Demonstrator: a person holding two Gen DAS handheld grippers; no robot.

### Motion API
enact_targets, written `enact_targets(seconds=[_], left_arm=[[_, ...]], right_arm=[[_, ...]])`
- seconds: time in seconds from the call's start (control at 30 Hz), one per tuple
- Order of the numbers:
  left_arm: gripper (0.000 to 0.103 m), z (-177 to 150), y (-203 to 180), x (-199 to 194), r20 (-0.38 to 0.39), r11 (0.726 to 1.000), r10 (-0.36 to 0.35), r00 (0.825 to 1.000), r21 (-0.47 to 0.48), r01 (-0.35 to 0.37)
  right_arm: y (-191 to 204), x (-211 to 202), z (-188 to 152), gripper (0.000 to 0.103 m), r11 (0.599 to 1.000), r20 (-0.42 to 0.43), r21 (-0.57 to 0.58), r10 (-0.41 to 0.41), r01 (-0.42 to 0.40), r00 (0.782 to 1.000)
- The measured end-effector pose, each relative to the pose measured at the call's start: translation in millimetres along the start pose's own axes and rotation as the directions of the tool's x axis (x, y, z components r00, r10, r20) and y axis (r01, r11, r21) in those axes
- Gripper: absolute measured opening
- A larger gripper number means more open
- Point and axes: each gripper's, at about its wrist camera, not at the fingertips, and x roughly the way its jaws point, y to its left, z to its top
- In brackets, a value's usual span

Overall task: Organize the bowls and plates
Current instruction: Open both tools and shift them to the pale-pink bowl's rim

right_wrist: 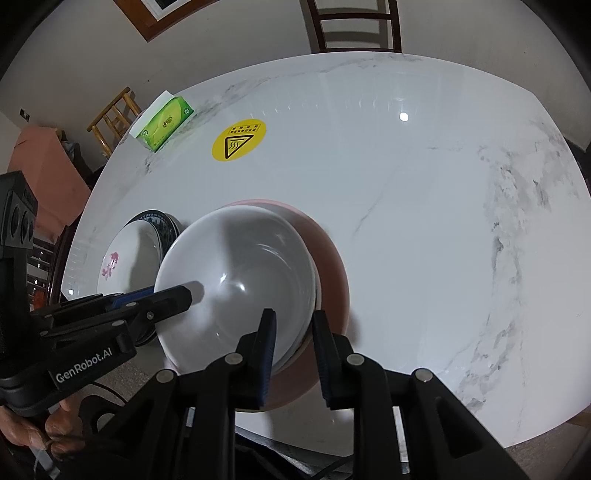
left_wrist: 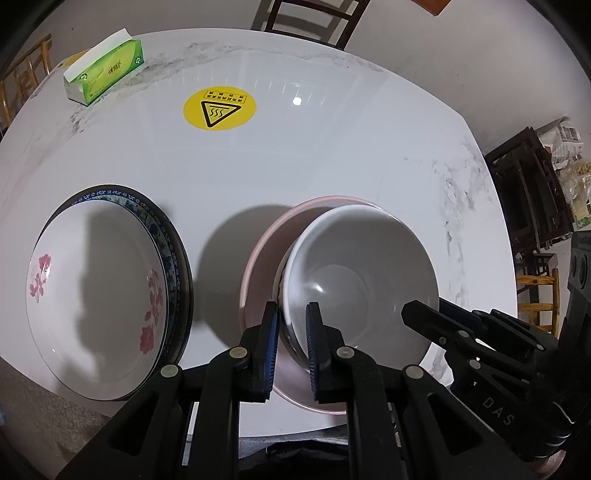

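A white bowl (left_wrist: 358, 273) sits tilted inside a pink bowl (left_wrist: 266, 258) near the table's front edge. My left gripper (left_wrist: 291, 325) straddles the white bowl's left rim, one finger inside and one outside, shut on it. My right gripper (right_wrist: 293, 332) straddles the same bowl's (right_wrist: 240, 273) right rim, shut on it; the pink bowl (right_wrist: 332, 266) lies under it. A white plate with pink flowers (left_wrist: 99, 280) lies on a blue-patterned plate (left_wrist: 173, 251) at the left; the flowered plate also shows in the right wrist view (right_wrist: 125, 254).
A green tissue box (left_wrist: 107, 70) lies at the table's far left. A round yellow warning sticker (left_wrist: 219, 109) is on the white marble table (left_wrist: 332, 147). Dark wooden chairs (left_wrist: 314, 18) stand beyond the table, and stacked furniture (left_wrist: 532, 188) stands at the right.
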Motion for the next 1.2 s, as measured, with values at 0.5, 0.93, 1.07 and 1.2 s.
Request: enact_targets(seconds=[0.5,0.93,1.07,1.2], left_arm=[[0.020,-1,0,-10,0.052,1.000,-0.006,0.999,0.013,0.006],[0.036,-4,10,-36,0.153,0.999,-0.046,0.987,0.009,0.045],[0.040,-6,19,-44,0.192,0.999,-0.037,0.981,-0.014,0.041],[0.041,-8,31,-46,0.197,0.997,-0.030,0.980,-0.059,0.042]], right_arm=[[0,-3,-1,0.027,1.000,0.016,0.005,-0.004,0.004,1.000],[-3,-18,-5,0.027,0.999,0.056,0.001,-0.033,0.033,0.998],[-5,-25,-5,0.027,0.999,0.077,0.007,-0.038,0.038,0.996],[-4,-31,-6,0.027,0.999,0.088,0.000,-0.046,0.046,0.995]])
